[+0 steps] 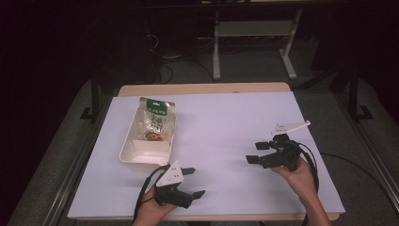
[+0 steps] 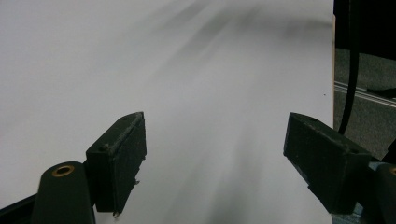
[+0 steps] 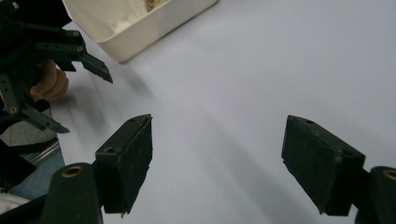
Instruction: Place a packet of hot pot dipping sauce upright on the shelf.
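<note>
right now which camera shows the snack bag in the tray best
The high view: the whole snack bag lies in the cream tray, green top and printed front plain. The right gripper view catches just a corner of the tray with a scrap of its contents. The left gripper view looks across bare white table.

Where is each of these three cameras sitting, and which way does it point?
High view: above the person's side, facing forward and down on the white-covered table; both hands, left tool and right tool show.
Left gripper view: rides the left tool, looking along its open jaws across bare tabletop.
Right gripper view: rides the right tool, facing the cream plastic tray.
Shared: the high and right gripper views both show the tray and left tool.
</note>
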The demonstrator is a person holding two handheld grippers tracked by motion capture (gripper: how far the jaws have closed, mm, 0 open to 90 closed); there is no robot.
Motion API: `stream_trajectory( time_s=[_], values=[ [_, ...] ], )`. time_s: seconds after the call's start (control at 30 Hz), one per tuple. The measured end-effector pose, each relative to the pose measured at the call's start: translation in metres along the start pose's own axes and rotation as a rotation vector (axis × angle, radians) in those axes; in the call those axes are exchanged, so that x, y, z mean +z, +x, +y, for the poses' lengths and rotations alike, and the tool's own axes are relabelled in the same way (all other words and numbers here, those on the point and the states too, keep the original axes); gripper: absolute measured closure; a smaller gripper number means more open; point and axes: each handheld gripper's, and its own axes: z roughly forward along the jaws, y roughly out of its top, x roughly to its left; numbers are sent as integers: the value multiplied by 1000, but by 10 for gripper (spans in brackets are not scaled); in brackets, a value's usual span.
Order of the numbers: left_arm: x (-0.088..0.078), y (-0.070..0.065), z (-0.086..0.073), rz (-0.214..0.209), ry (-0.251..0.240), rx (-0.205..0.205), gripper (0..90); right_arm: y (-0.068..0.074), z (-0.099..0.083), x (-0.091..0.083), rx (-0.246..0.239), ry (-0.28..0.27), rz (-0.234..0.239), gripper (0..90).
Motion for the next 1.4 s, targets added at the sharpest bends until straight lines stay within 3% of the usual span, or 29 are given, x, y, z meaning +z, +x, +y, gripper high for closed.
stream_trajectory(
  time_s=[0.93,1.4],
  values=[
    [-2,3,-1,8,1,-3,206,2,-60,-17,38,7,-36,235],
    [-5,3,-2,25,6,9,210,14,-78,-11,8,-10,-43,237]
  ],
)
